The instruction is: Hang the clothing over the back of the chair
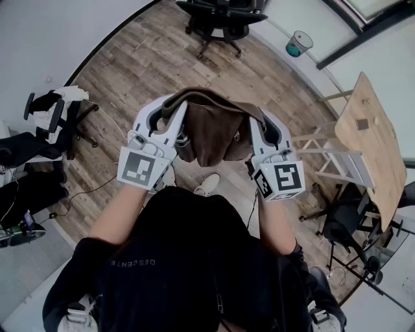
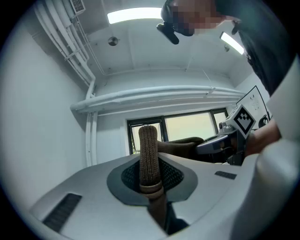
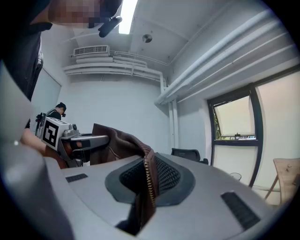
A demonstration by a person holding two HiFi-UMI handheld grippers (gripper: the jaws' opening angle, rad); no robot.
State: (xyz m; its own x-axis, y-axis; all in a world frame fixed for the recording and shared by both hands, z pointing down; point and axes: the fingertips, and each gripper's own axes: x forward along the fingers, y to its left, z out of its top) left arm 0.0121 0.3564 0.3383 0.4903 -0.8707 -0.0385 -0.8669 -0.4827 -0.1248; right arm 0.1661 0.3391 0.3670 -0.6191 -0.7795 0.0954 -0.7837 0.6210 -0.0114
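Left gripper (image 2: 150, 173): jaws clamped on the ribbed knit band (image 2: 149, 154) of a brown jacket (image 1: 211, 133), held level. The jacket hung slack between the two grippers, bunched and sagging in front of the person, off the floor and touching no chair.

Right gripper (image 3: 147, 183): jaws closed on the jacket's zipper edge (image 3: 150, 180), also level.

Step in hand, as I judged it: carrying, with the garment lifted and spread between two grips and hanging not begun. A black office chair (image 1: 217, 19) stood well ahead of both grippers. The next move would call for walking up to its back, raising the jacket above the top edge, draping it across, then letting go with both jaws.
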